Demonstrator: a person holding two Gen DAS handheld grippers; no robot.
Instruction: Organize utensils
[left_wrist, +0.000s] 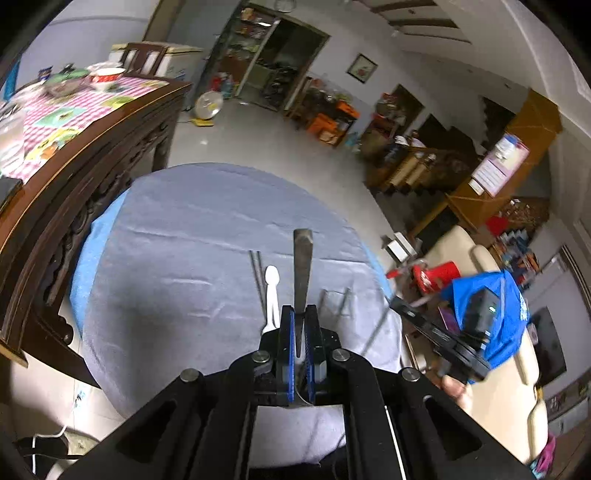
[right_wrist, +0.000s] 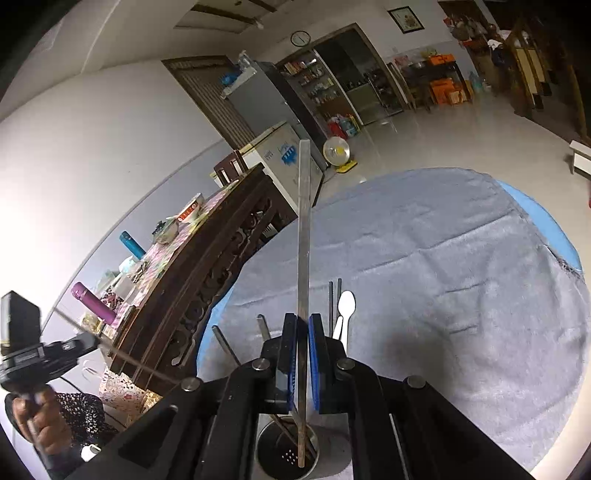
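Work table (right_wrist: 461, 258): grey cloth-covered top where I lay the loose utensils flat for sorting.
Holder cup (right_wrist: 269, 448): perforated steel cup directly under my right tool; it has a few chopsticks in it.
Right gripper (right_wrist: 303, 325): clamped on one long metal chopstick (right_wrist: 303, 229), its lower end already inside the cup, held upright, I judge, so it drops in.
Left gripper (left_wrist: 299, 321): closed on a flat dark-handled utensil (left_wrist: 302, 266), carried above the cloth.
Still loose: white spoon (right_wrist: 346, 306), dark chopstick pair (right_wrist: 334, 299).
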